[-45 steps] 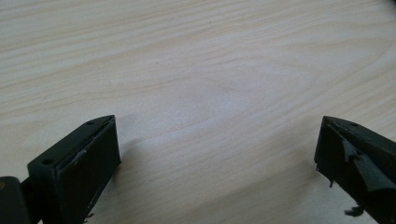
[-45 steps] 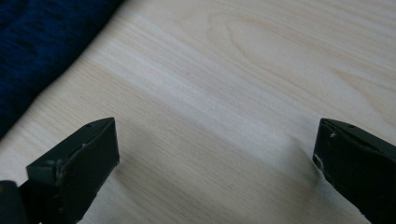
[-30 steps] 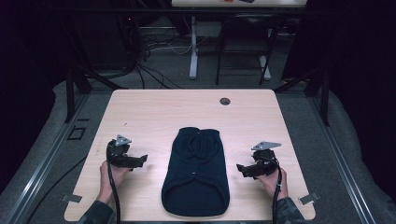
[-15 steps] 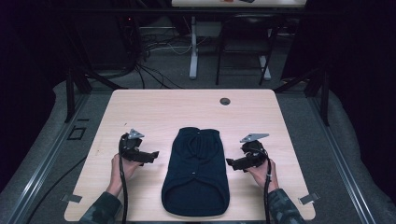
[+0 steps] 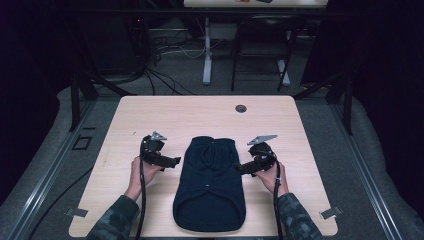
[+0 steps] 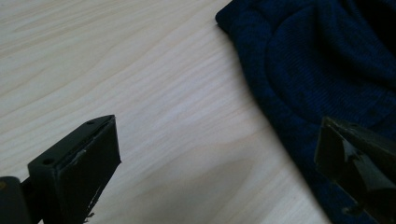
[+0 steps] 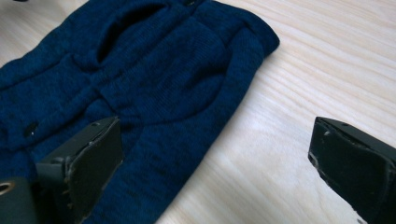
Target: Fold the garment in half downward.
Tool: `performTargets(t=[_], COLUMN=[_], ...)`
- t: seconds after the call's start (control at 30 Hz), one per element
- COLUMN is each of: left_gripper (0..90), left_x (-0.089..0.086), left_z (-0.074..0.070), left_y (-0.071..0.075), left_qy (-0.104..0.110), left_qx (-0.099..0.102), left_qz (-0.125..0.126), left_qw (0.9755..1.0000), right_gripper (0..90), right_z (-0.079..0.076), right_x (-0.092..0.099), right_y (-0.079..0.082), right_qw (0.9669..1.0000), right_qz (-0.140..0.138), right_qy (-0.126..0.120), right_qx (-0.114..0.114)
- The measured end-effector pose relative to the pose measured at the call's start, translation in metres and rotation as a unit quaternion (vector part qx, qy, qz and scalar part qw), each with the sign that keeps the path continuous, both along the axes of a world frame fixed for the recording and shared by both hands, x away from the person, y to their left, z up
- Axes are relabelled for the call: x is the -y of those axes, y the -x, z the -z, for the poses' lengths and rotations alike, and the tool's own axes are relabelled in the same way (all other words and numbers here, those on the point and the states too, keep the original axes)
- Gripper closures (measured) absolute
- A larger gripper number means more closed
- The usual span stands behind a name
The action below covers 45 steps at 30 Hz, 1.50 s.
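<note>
Both grippers flank the navy knit sweater (image 5: 210, 185), lined up for an edge grab.

Sweater lies flat, table (image 5: 150, 110) centre, hem near person, collar far. Left gripper (image 5: 175, 161) & right gripper (image 5: 240, 168) w/ jaws spread wide, each straddling a side edge near the shoulders, prob. to pinch both sides at once. Cable hole (image 5: 241, 108) beyond.

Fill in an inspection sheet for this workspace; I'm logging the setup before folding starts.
Surface: light wood table, bare apart from a small round grommet near the far edge.
Job's things: dark blue knit garment lying flat at the centre.
Clutter: nothing seen.
Grippers: left tongs open beside the garment's left edge; right tongs open at its right edge, jaws straddling the edge.
Cables: one trails from each tool toward the person.
Surroundings: dark room, floor cables, another table's legs.
</note>
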State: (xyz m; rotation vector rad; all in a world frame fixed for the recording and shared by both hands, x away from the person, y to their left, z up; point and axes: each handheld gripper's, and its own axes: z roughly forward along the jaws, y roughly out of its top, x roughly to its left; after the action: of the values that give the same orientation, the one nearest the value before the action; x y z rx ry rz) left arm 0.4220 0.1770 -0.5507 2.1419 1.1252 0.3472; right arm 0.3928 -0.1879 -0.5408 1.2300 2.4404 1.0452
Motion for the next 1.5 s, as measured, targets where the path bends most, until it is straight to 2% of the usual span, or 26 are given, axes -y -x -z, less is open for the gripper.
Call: performTargets(t=[0.23, 0.43, 0.77, 0.83, 0.9, 0.97, 1.13, 1.27, 1.5], left_gripper=[0.3, 0.4, 0.2, 0.1, 0.1, 0.1, 0.2, 0.3, 3.7], left_x=[0.014, 0.023, 0.037, 0.042, 0.044, 0.048, 0.055, 0.06, 0.067], left_z=[-0.002, -0.003, -0.004, -0.002, -0.001, -0.001, 0.0, 0.005, 0.01], left_y=[-0.009, -0.021, -0.035, -0.041, -0.043, -0.048, -0.056, -0.063, -0.067], left_qy=[-0.003, 0.004, 0.004, 0.006, 0.009, 0.017, 0.019, 0.015, 0.002], left_qx=[-0.008, -0.016, -0.026, -0.03, -0.027, -0.033, -0.043, -0.046, -0.052], left_qz=[0.01, 0.015, 0.028, 0.029, 0.026, 0.027, 0.028, 0.023, 0.024], left_qw=[0.9999, 0.9997, 0.9993, 0.9991, 0.9993, 0.999, 0.9985, 0.9986, 0.9984], right_gripper=[3.5, 4.6, 5.2, 3.9, 2.5, 0.4, 0.2, 6.0, 15.5], right_z=[-0.001, -0.001, 0.002, 0.002, 0.002, 0.003, 0.007, 0.012, 0.02], right_x=[-0.008, -0.015, -0.022, -0.025, -0.027, -0.03, -0.034, -0.036, -0.039], right_y=[-0.012, -0.022, -0.039, -0.046, -0.05, -0.054, -0.065, -0.073, -0.082], right_qw=[1.0, 1.0, 0.9999, 0.9997, 0.9997, 0.9997, 0.9993, 0.9989, 0.9986], right_qz=[-0.003, -0.002, 0.004, 0.005, 0.006, 0.011, 0.017, 0.015, 0.021], right_qy=[0.004, 0.006, 0.009, 0.014, 0.015, 0.015, 0.019, 0.012, 0.0], right_qx=[-0.002, 0.001, -0.007, -0.017, -0.015, -0.014, -0.027, -0.042, -0.049])
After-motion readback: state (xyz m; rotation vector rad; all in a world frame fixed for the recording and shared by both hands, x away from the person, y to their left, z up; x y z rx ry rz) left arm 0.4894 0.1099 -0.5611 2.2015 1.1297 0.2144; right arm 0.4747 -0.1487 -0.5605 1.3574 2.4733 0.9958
